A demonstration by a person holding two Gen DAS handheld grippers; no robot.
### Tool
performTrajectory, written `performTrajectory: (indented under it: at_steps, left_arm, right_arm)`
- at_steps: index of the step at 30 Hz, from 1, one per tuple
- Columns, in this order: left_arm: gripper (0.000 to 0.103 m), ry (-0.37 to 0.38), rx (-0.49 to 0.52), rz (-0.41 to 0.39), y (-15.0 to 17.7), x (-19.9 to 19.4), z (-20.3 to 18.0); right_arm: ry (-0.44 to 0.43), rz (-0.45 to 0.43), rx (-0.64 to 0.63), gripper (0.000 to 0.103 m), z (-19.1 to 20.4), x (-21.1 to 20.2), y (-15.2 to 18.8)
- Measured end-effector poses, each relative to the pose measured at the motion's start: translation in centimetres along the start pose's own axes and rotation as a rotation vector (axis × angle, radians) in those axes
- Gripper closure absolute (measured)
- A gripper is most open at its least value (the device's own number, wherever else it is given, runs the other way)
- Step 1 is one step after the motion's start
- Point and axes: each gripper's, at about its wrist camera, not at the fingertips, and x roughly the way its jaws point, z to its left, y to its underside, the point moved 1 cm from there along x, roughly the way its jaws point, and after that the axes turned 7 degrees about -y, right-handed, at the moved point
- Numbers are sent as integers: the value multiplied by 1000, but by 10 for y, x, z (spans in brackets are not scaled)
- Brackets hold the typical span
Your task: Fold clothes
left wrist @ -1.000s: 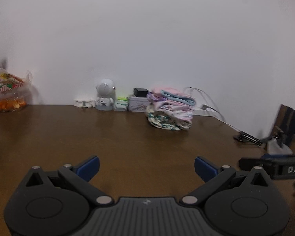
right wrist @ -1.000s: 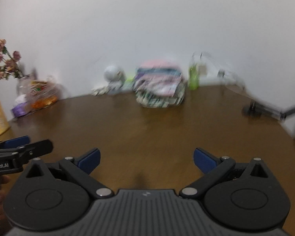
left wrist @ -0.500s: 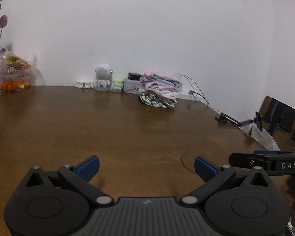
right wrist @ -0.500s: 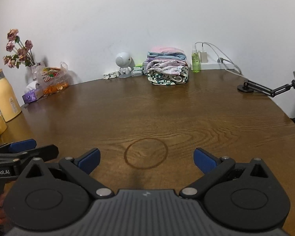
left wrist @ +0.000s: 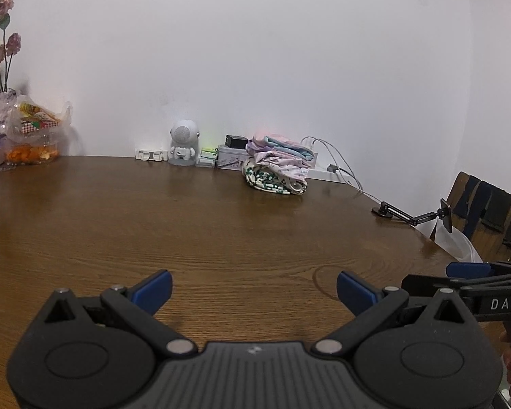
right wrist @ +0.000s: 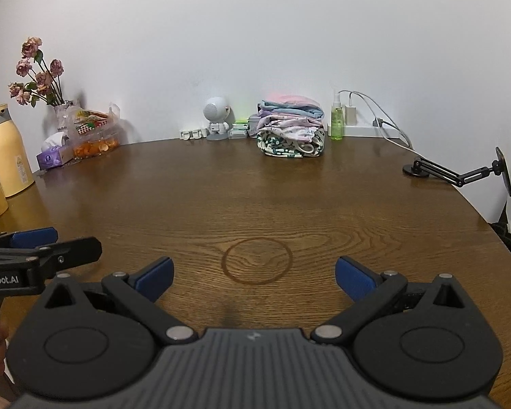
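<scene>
My right camera alone shows a yellow bottle (right wrist: 8, 150) – both tongs, left tongs (left wrist: 253, 286) and right tongs (right wrist: 253, 274), gape empty over the brown desk (right wrist: 255, 197); folded clothes (right wrist: 291, 131) stack by the white wall.

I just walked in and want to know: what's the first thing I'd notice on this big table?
Probably the neat pile of folded pastel clothes at the far edge of the brown wooden table, against the white wall. Beside it stands a small white round-headed robot toy, and at the far left a bunch of dried pink flowers. Up close, the open left gripper and open right gripper hover above bare wood, holding nothing.
</scene>
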Motion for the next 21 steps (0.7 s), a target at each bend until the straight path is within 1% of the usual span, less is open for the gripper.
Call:
performTrajectory:
  at_steps: [5,21]
  left_arm:
    - [0,0,6,7,1,-1,-2]
    - [0,-14,17,4,2,-3,-3]
  right_arm:
    - [-2,11,-6,0,1,1,1]
    - [-8,10,-15,0,5,-2,3]
